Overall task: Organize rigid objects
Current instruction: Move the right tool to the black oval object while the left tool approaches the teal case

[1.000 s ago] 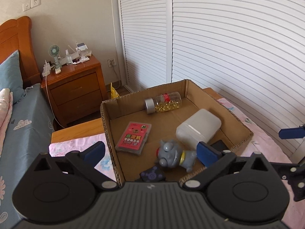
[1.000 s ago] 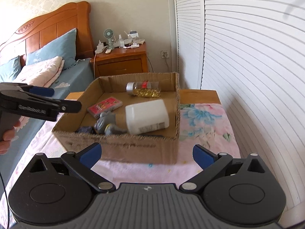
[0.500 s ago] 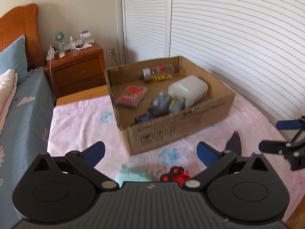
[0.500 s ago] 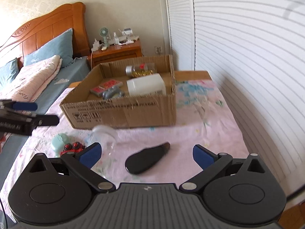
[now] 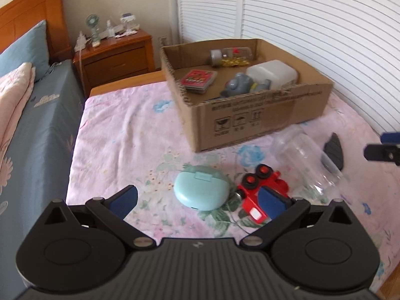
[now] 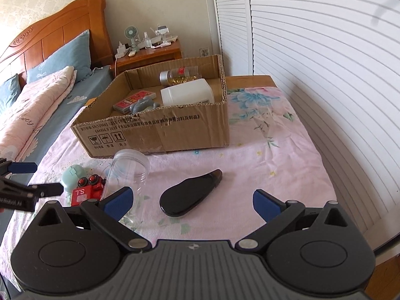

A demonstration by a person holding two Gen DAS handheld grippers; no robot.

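Observation:
A cardboard box (image 5: 262, 122) (image 6: 160, 135) stands on the pink floral cloth and holds a pill bottle (image 5: 230, 56), a red card pack (image 5: 198, 80), a grey toy (image 5: 240, 87) and a white container (image 5: 272, 75). In front of it lie a mint case (image 5: 201, 191), a red toy truck (image 5: 262, 190), a clear jar (image 5: 305, 155) (image 6: 127, 172) on its side and a black oval object (image 6: 190, 192). My left gripper (image 5: 197, 198) is open and empty above the mint case. My right gripper (image 6: 191, 201) is open and empty above the black object.
A bed with blue sheet (image 5: 32, 130) and pillows lies to the left. A wooden nightstand (image 5: 117, 55) with a small fan stands behind. White louvred doors (image 5: 312, 25) run along the right. The table's far wooden edge (image 6: 250, 80) shows behind the box.
Both grippers have pulled back from the box toward the near edge. The mint case, truck, jar and black object have come into view in front of the box.

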